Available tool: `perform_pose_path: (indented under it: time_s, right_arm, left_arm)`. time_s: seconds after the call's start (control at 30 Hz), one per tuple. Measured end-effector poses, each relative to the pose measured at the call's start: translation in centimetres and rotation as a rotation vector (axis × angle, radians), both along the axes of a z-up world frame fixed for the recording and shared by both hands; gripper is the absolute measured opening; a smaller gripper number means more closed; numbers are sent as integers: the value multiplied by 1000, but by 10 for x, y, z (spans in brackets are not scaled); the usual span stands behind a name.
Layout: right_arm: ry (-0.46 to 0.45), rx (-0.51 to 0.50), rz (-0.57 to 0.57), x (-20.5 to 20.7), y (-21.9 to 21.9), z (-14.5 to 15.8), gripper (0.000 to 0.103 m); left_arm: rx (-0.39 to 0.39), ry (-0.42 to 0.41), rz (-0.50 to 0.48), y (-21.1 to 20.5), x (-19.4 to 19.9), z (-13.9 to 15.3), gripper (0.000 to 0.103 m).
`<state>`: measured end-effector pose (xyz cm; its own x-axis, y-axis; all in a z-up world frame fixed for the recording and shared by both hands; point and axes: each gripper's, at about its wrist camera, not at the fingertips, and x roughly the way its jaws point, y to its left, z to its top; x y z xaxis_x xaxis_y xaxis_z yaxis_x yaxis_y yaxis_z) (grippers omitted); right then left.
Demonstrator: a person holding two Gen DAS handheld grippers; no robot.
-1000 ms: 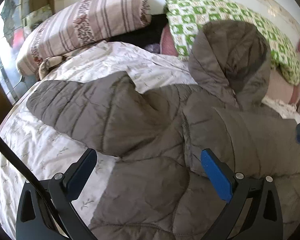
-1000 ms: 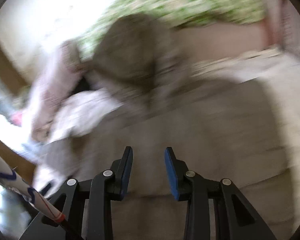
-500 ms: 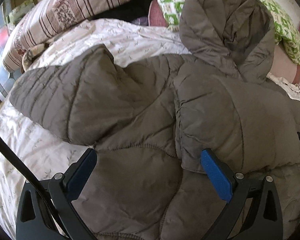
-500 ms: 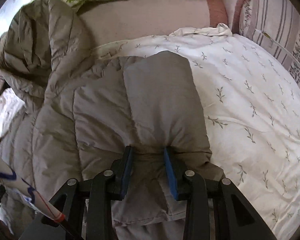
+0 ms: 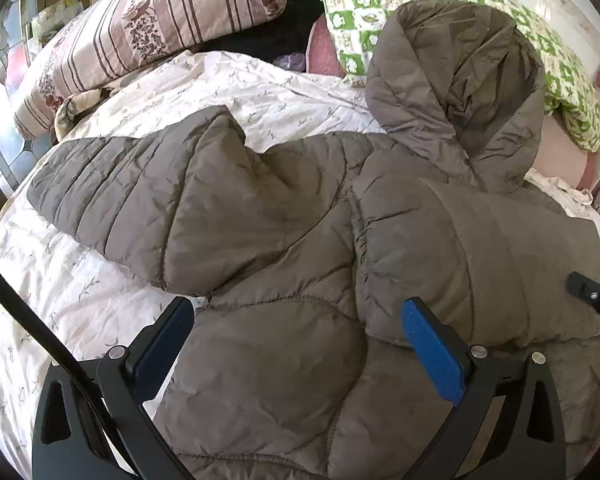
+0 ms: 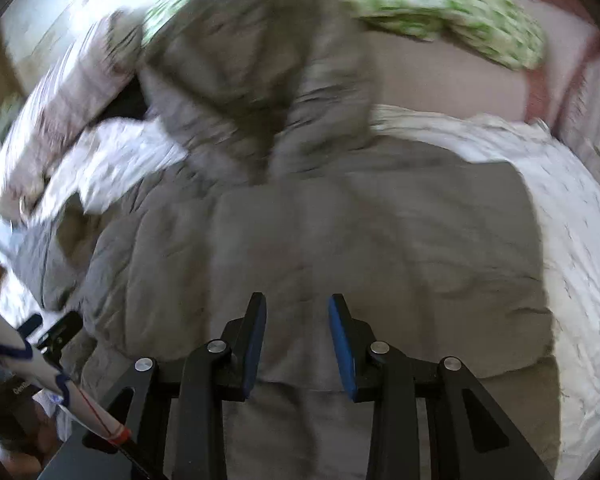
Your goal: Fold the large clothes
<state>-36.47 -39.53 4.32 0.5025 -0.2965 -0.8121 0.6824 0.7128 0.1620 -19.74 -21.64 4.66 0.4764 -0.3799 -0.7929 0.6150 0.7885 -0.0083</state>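
In the left wrist view, a grey-brown quilted hooded jacket (image 5: 300, 240) is seen spread across the middle of the bed (image 5: 60, 288), its hood (image 5: 456, 92) toward the head edge against a green checked pillow (image 5: 380, 4), with a striped pillow (image 5: 148, 28) at the far left corner. One sleeve (image 5: 132, 192) is stretched toward the left edge; the other (image 5: 480, 264) is laid folded over the body. The left claw (image 5: 296, 340) is held wide apart above the lower body panel, with nothing gripped. In the right wrist view, blurred by motion, the right claw (image 6: 296, 340) is shown partly parted over the folded sleeve, and no fabric is seen pinched. The jacket is judged light, puffy, soft and somewhat slippery; springing back is likely, so the outstretched sleeve is best taken near its cuff, through both layers.
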Motion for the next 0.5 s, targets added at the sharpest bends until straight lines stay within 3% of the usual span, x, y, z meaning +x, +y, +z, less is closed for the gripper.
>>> perform_pose_path:
  time_s: [0.23, 0.37, 0.5]
  right_arm:
    - [134, -24, 41, 32, 13, -38, 36]
    - [94, -4, 49, 19, 19, -22, 36]
    - [44, -42, 5, -28, 32, 5, 39]
  left_arm:
    - [39, 14, 11, -1, 5, -7, 103]
    - [38, -1, 4, 1, 1, -3, 103]
    - [8, -9, 4, 5, -3, 4, 103]
